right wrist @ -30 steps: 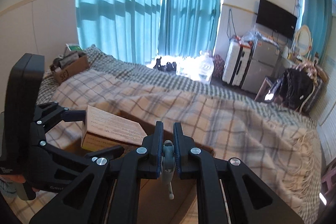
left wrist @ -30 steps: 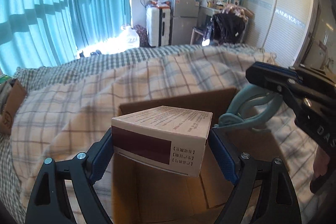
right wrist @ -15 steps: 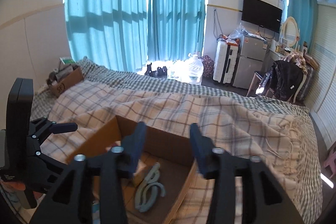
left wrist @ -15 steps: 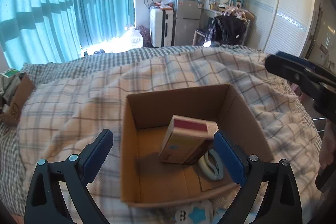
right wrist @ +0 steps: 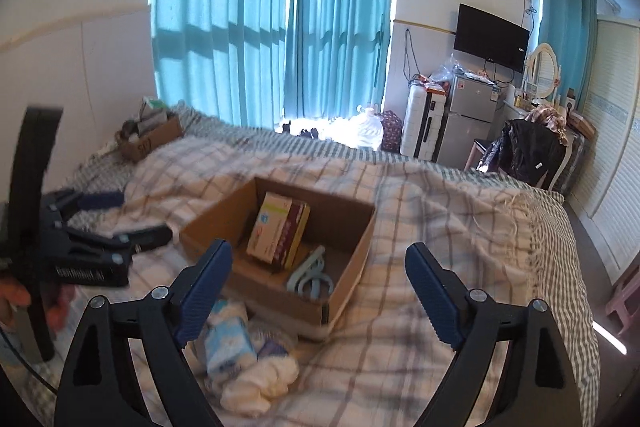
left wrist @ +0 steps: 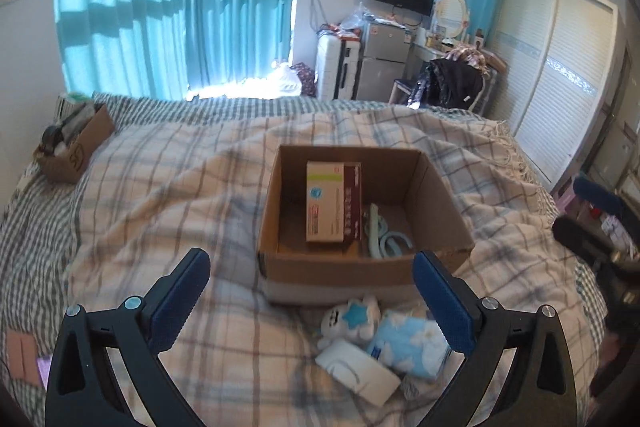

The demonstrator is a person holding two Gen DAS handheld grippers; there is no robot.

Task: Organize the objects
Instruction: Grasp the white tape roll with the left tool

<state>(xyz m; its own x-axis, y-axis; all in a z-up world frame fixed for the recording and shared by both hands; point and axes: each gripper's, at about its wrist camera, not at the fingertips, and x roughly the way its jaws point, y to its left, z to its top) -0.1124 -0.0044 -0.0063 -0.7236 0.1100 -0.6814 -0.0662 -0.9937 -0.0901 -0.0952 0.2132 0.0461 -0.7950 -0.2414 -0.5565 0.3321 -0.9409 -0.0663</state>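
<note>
Left gripper (left wrist: 308, 291) hung spread, empty. Medicine box (left wrist: 333, 202) lay inside cardboard box (left wrist: 360, 265) on the bed (left wrist: 160, 195); beside it a pale clip (left wrist: 382, 233), possibly. Right gripper (right wrist: 320, 287) likewise spread, empty.

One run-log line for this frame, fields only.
left gripper: open | right gripper: open | brown cardboard box: holds red-and-white carton, pale-blue hook | outside: blue-and-white soft packs
</note>
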